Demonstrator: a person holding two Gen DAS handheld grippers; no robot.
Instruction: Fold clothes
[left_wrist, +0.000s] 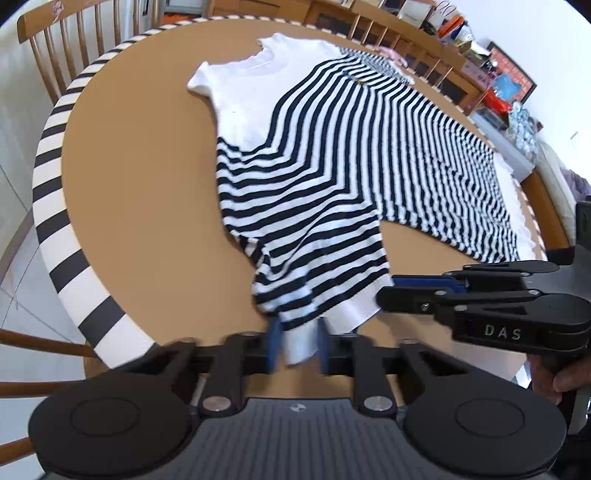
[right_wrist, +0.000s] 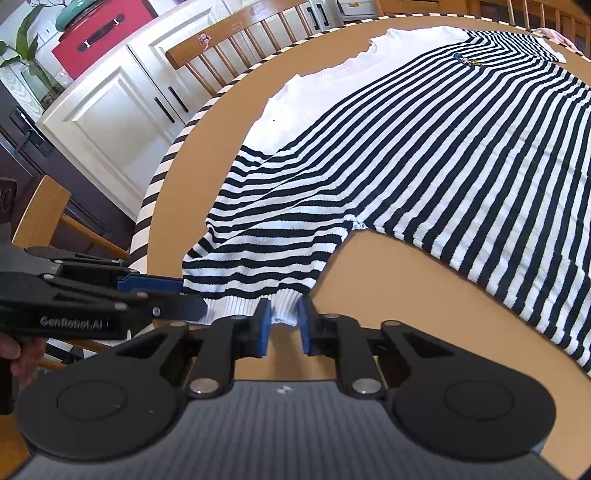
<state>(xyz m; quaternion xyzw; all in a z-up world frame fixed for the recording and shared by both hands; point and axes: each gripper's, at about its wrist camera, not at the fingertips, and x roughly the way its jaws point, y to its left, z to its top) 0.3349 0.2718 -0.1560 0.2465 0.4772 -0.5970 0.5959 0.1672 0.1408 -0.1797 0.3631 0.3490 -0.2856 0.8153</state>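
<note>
In the left wrist view, my left tongs (left_wrist: 297, 341) are pinching the white cuff of the striped sweater (left_wrist: 369, 155), which is lying spread across the tabletop (left_wrist: 147, 184); bunched cloth could be slipping free. In the right wrist view, my right tongs (right_wrist: 283, 325) are gripping the same cuff's ribbing, nearly closed; uneven pulling risks skewing the sleeve.

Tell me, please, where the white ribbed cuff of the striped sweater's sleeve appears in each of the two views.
Left wrist view: the white ribbed cuff is at bottom centre, pinched in the left gripper.
Right wrist view: the cuff is low and just left of centre, between the fingers of the right gripper.
Shared landmark: the black-and-white striped table rim.
</note>
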